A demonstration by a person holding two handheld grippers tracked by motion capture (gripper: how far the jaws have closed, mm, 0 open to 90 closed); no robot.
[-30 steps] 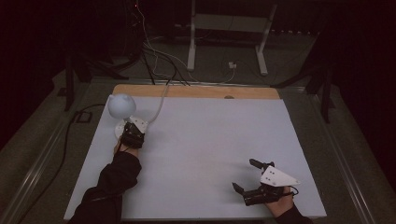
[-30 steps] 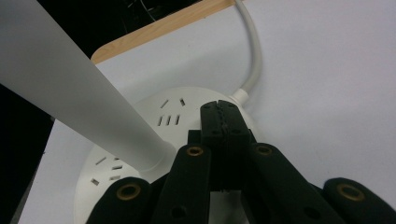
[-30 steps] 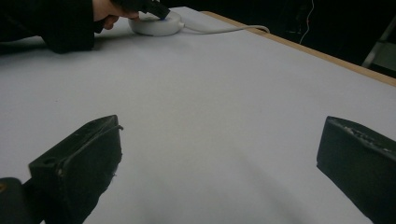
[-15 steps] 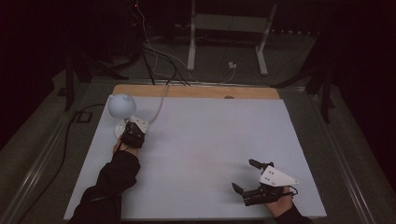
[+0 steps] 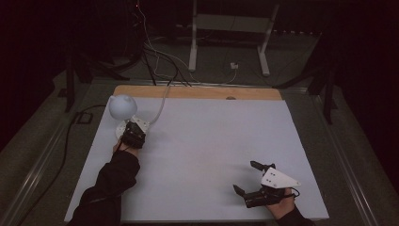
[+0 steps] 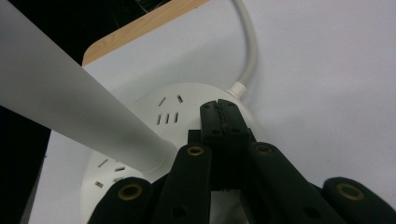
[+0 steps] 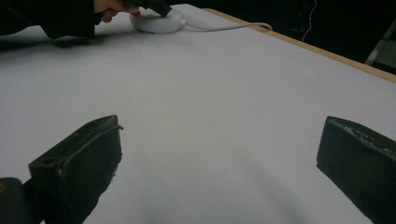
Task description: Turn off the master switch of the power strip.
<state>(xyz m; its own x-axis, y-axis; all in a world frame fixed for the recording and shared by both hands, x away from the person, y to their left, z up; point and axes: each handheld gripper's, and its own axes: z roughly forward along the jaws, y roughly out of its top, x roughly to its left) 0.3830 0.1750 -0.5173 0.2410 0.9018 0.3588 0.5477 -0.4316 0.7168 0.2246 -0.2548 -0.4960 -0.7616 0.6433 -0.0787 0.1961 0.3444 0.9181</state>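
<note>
While my left gripper [image 5: 133,134] sits on the lamp base [image 5: 126,127] at the table's [image 5: 211,141] far-left corner, the press looks underway. In the left gripper view, jaws together touch the smooth round white base [image 6: 187,109], with socket slots. My right gripper [image 7: 219,163] idles, jaws wide apart.
</note>
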